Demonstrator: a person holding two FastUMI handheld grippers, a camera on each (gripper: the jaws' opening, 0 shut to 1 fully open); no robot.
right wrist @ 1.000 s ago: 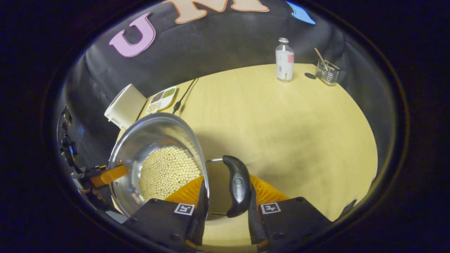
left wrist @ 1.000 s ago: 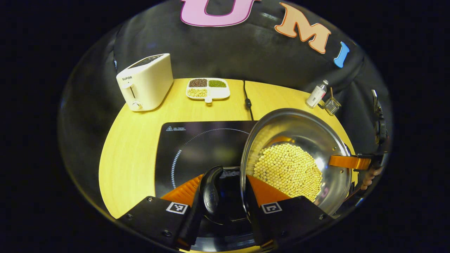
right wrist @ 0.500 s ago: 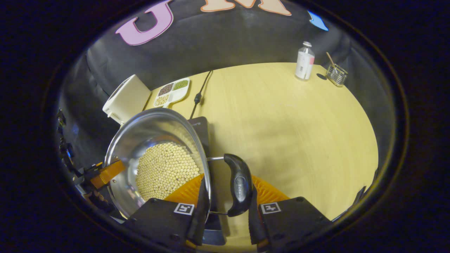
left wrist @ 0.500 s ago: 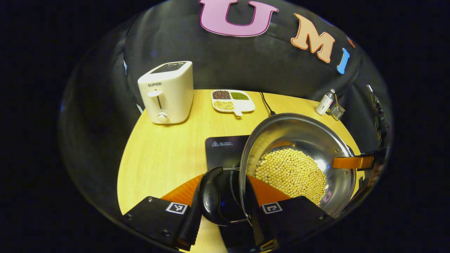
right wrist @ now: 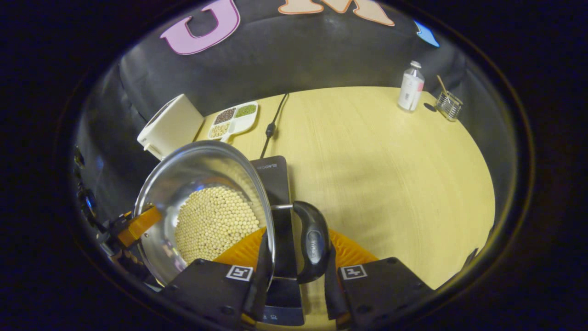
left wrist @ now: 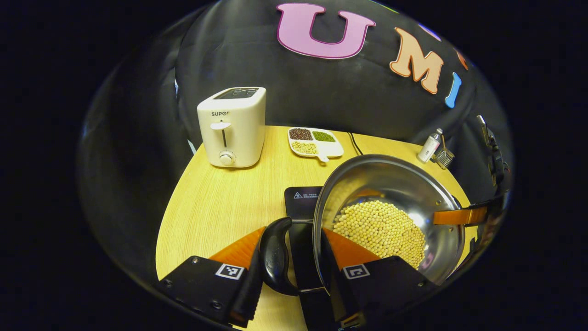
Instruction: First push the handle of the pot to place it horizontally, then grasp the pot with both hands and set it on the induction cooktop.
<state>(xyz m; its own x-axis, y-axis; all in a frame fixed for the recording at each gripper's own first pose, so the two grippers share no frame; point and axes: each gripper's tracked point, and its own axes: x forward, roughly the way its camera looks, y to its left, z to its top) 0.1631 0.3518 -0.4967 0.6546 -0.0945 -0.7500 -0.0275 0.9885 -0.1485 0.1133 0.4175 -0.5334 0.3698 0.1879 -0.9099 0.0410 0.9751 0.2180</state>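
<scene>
A: Starting at our fingers: the left gripper [left wrist: 294, 271] had its jaws narrowed around the pot's left handle [left wrist: 274, 253], one finger outside the black grip and the other against the pot wall. We judged it a firm hold, both fingers pressing.

B: Same on our other side. The right gripper [right wrist: 294, 271] was closed around the right handle [right wrist: 312, 243], with the inner finger tucked by the rim. From that view we could also see the left gripper [right wrist: 133, 225] clamped on the far side.

A: So the pot [left wrist: 390, 184] hung between us, full of yellow beans [left wrist: 379, 227], above the induction cooktop [left wrist: 303, 202]. We couldn't tell whether its base touched the glass.

B: It sat over the near part of the cooktop [right wrist: 273, 174], by our reckoning. The setting-down seemed unfinished.

A: What worried us was tilt. If one hand dropped faster than the other, the beans [right wrist: 213, 220] could slide to one side and spill over the rim.

B: And the handles swing on wire loops, so a slack grip could let the pot rock. Placing it off-centre might leave it overhanging the cooktop's edge.

A: Farther out, the toaster [left wrist: 233, 126], the divided dish [left wrist: 314, 142], the cord [right wrist: 272, 124], the bottle [right wrist: 410, 87] and the small glass holder [right wrist: 449, 105] stood well apart on the table [right wrist: 390, 161].
</scene>
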